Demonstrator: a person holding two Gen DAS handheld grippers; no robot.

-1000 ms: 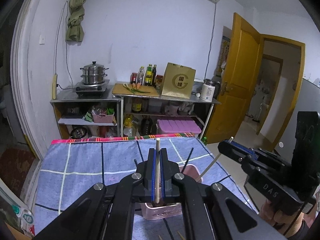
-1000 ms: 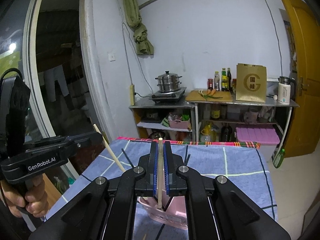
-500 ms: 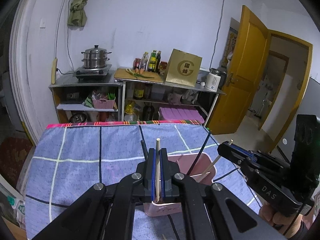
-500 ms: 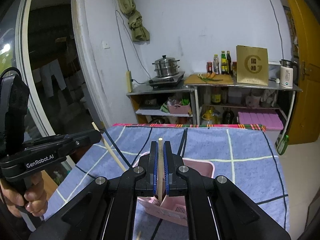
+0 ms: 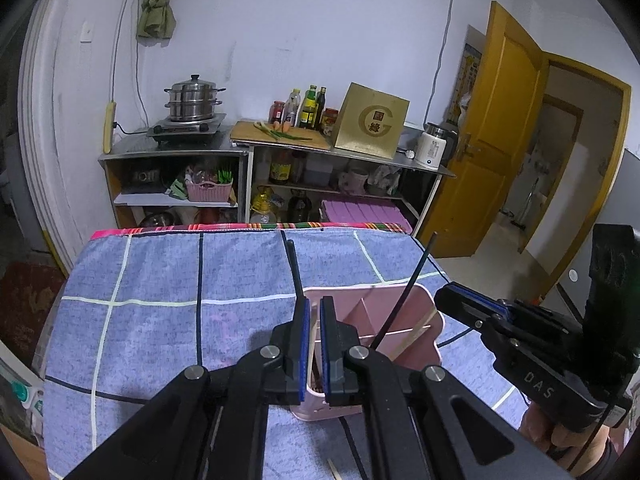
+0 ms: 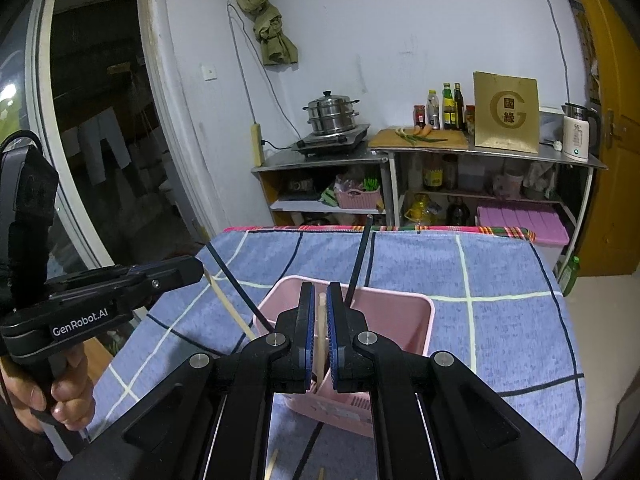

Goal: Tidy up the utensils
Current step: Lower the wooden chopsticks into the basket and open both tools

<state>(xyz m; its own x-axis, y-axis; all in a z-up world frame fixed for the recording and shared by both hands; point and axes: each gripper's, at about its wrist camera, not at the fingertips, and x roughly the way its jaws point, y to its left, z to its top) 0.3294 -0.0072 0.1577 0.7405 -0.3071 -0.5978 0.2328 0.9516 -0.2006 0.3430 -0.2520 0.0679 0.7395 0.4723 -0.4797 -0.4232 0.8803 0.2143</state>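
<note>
Through my left wrist camera, my left gripper sits low over the pink holder on the blue checked cloth of the worktop. My jaws are narrow, with a pale wooden chopstick standing in the gap; I cannot tell whether the pads press it or merely flank it. Two black chopsticks rise from the holder, one just behind my left jaw, the other leaning right. Only this view shows the holder's inner divider and a second pale stick lying slanted in the right compartment. My right gripper is at the frame's right edge, side-on, so its gap is hidden here.

Through my right wrist camera, my right gripper is over the holder's near side, jaws narrow around a wooden chopstick that runs down into the holder. Whether I grip it I cannot tell. My left gripper shows at the left, a pale stick slanting from its tip down to the holder's rim. More sticks lie on the cloth at the bottom edge.
</note>
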